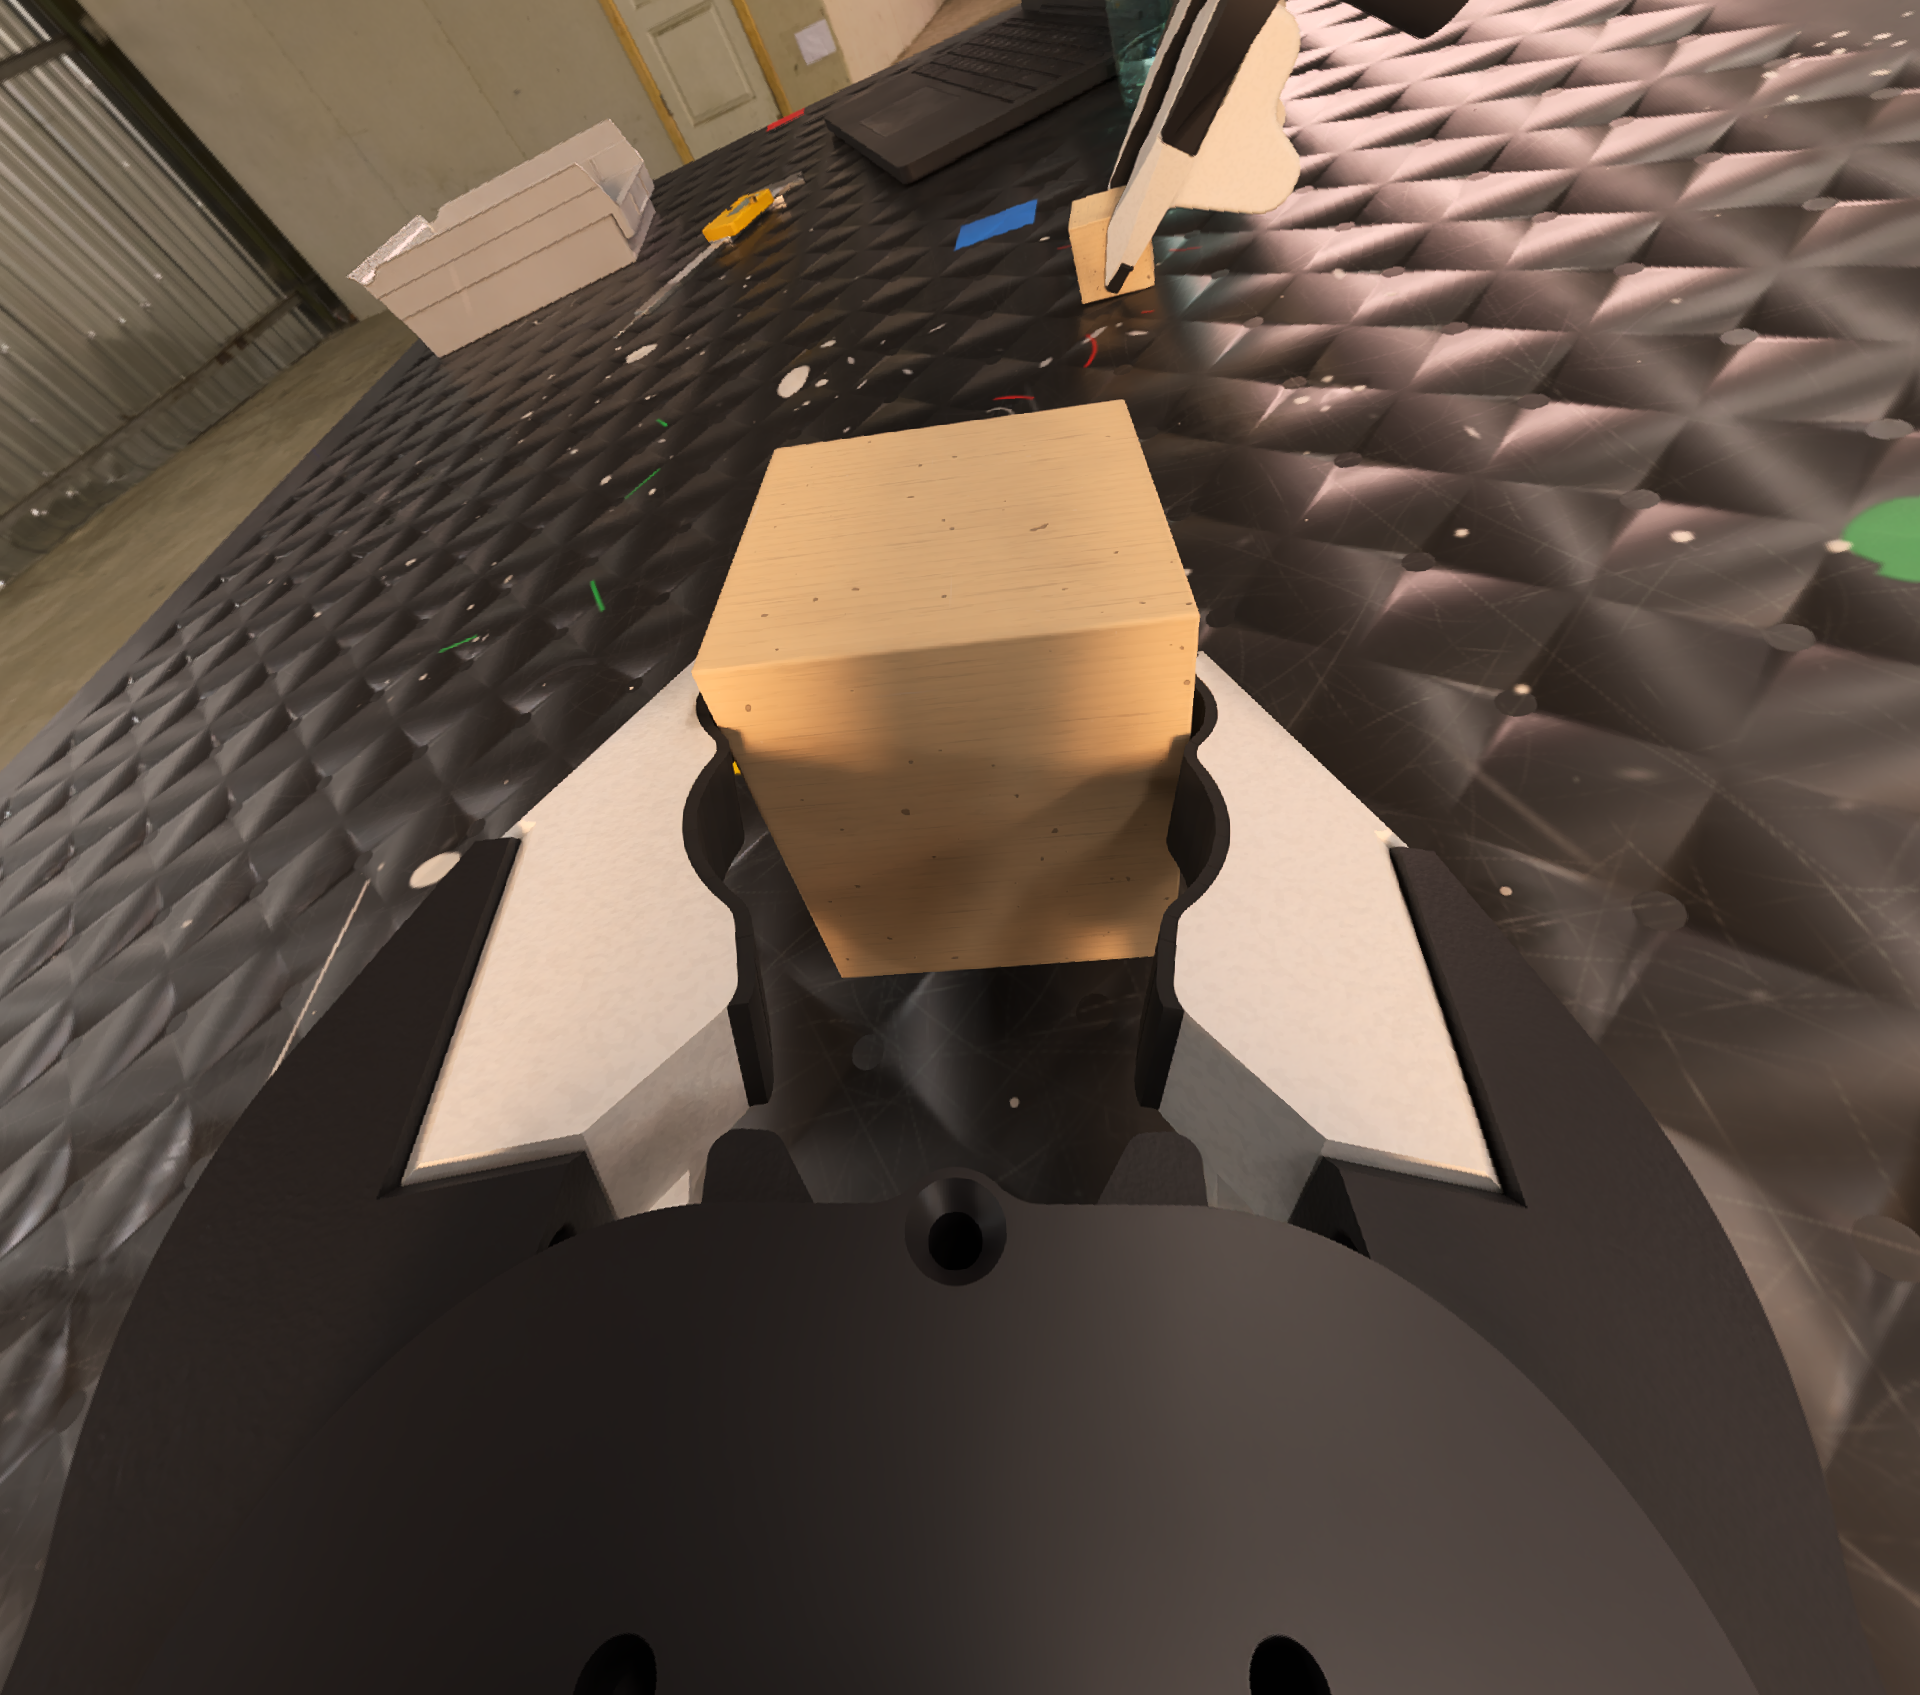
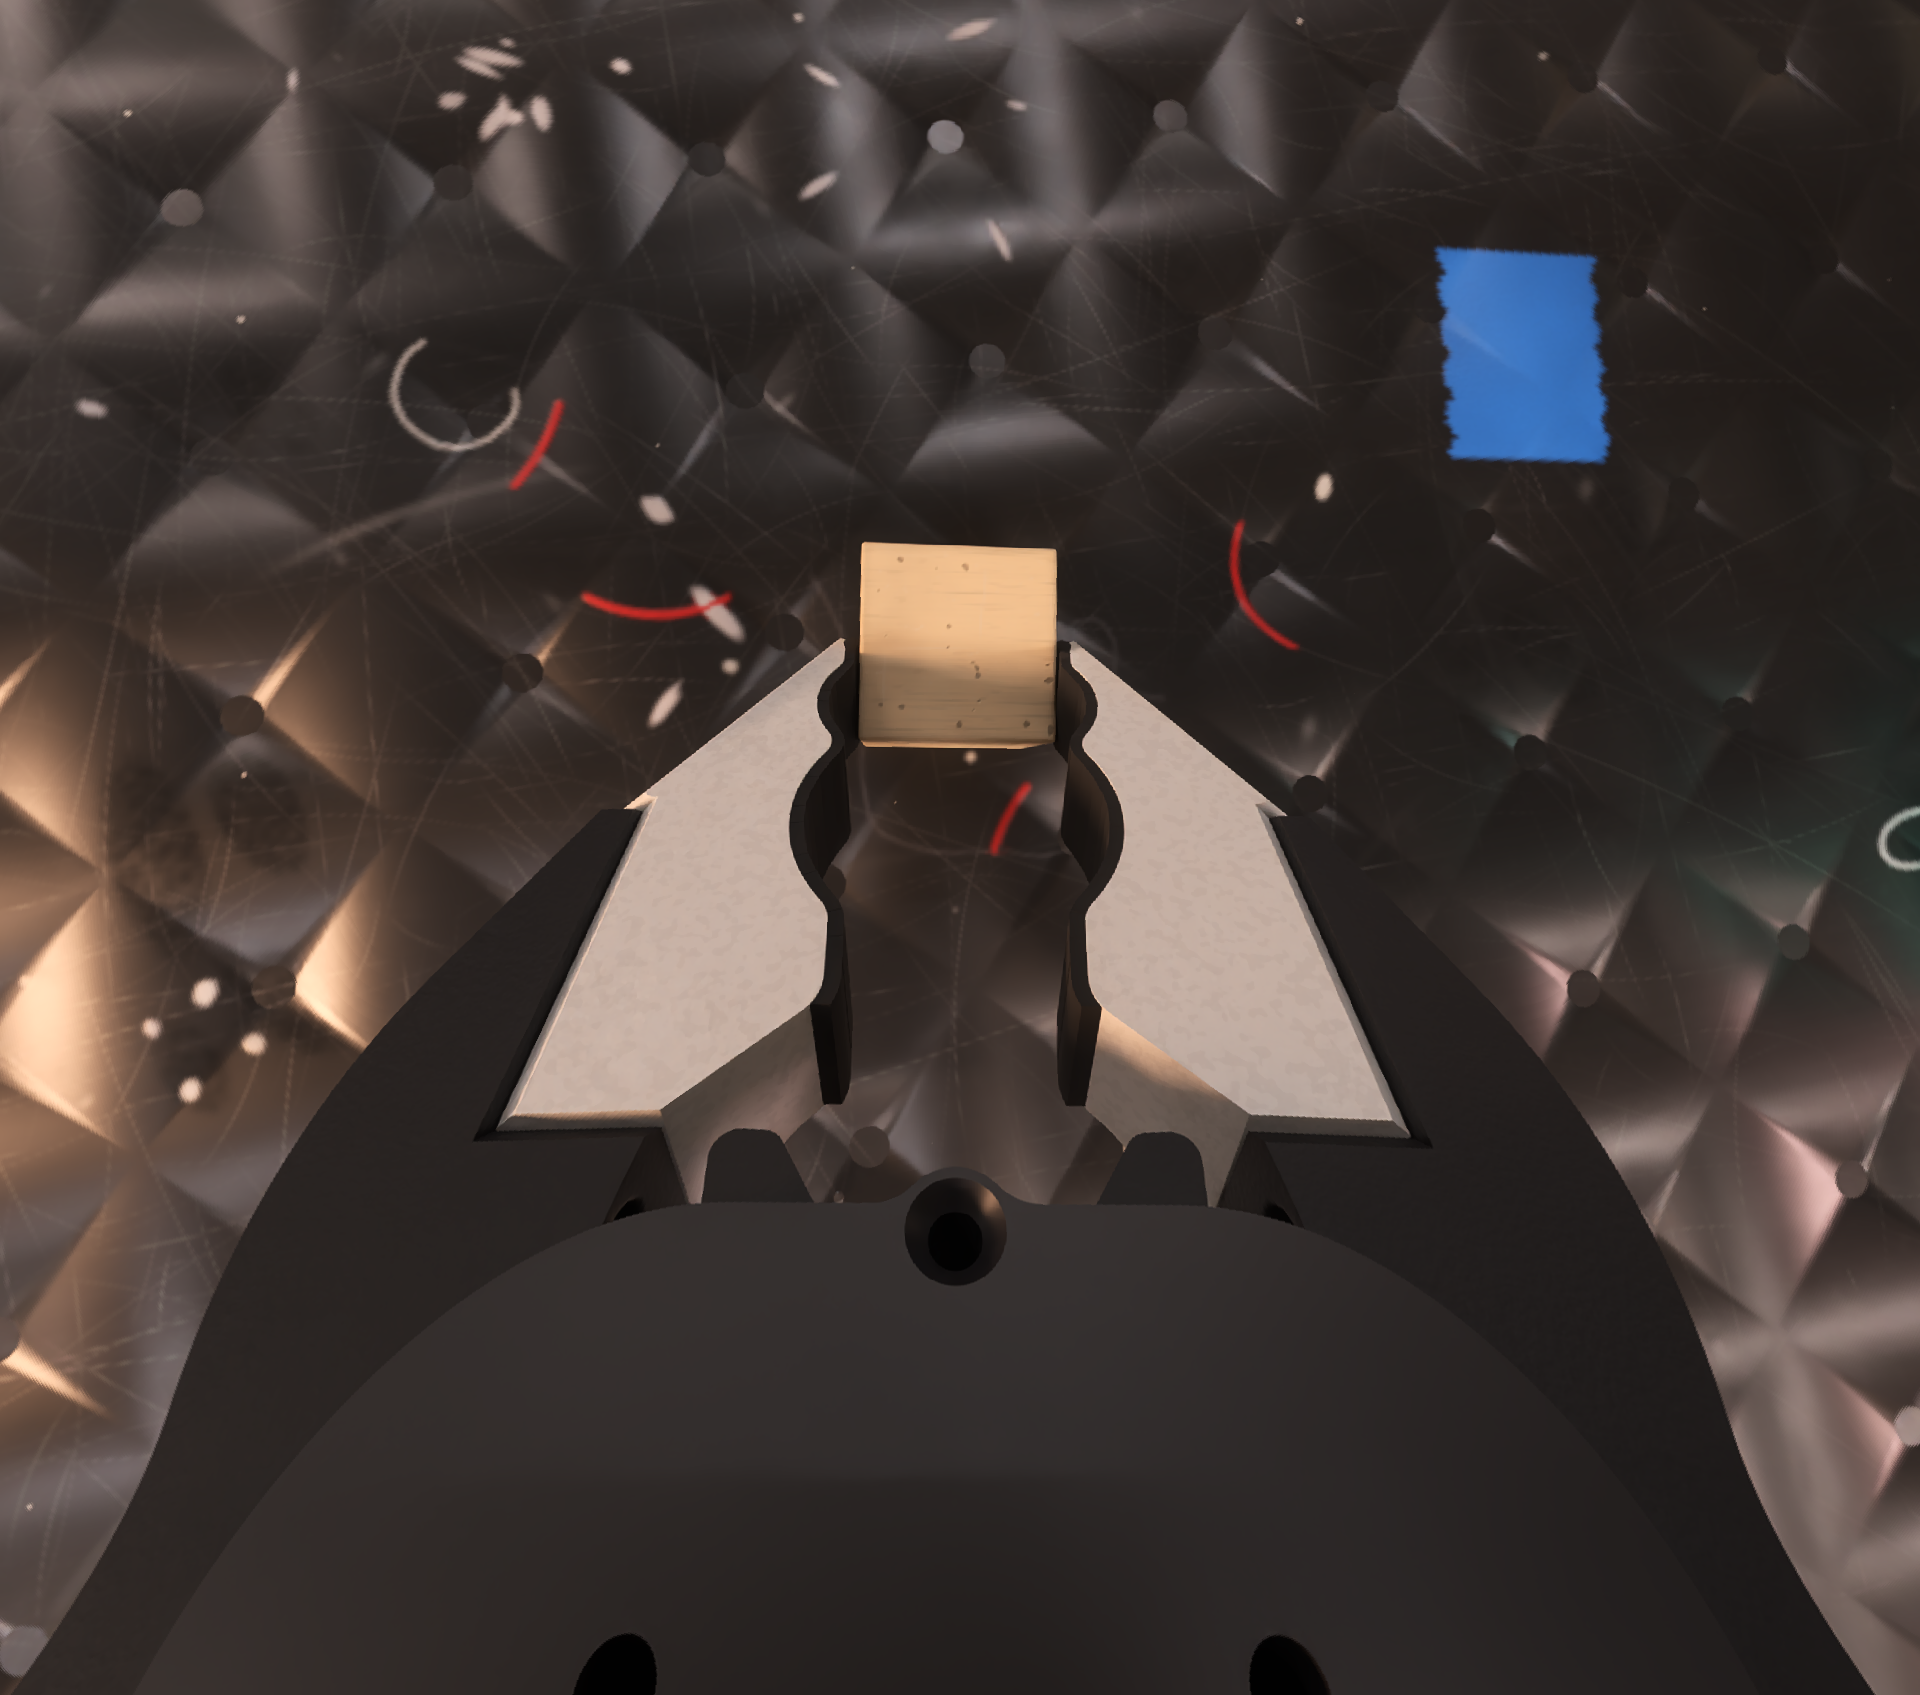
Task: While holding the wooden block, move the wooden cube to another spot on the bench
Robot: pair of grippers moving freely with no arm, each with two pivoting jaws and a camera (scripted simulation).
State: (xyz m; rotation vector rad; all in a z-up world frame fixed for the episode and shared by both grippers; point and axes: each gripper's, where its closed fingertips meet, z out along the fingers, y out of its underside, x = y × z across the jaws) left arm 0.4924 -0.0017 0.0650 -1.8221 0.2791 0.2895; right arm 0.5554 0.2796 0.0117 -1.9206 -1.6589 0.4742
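Your left gripper [image 1: 951,710] clamps the large pale wooden block [image 1: 951,679]; your right gripper [image 2: 956,679] pinches the small pale wooden cube [image 2: 956,643] over the dark quilted desk [image 2: 1455,918].

The dark quilted tabletop [image 1: 1558,398], flecked with pale spots and red and green scratches, carries a large wooden block [image 1: 951,679] at centre. Toward 12 o'clock sits a small wooden cube [image 1: 1091,232], a blue tape patch [image 1: 995,224] beside it. At 11 o'clock lie a white tray [image 1: 509,243], a yellow utility knife [image 1: 740,213] and a black laptop [image 1: 966,97].
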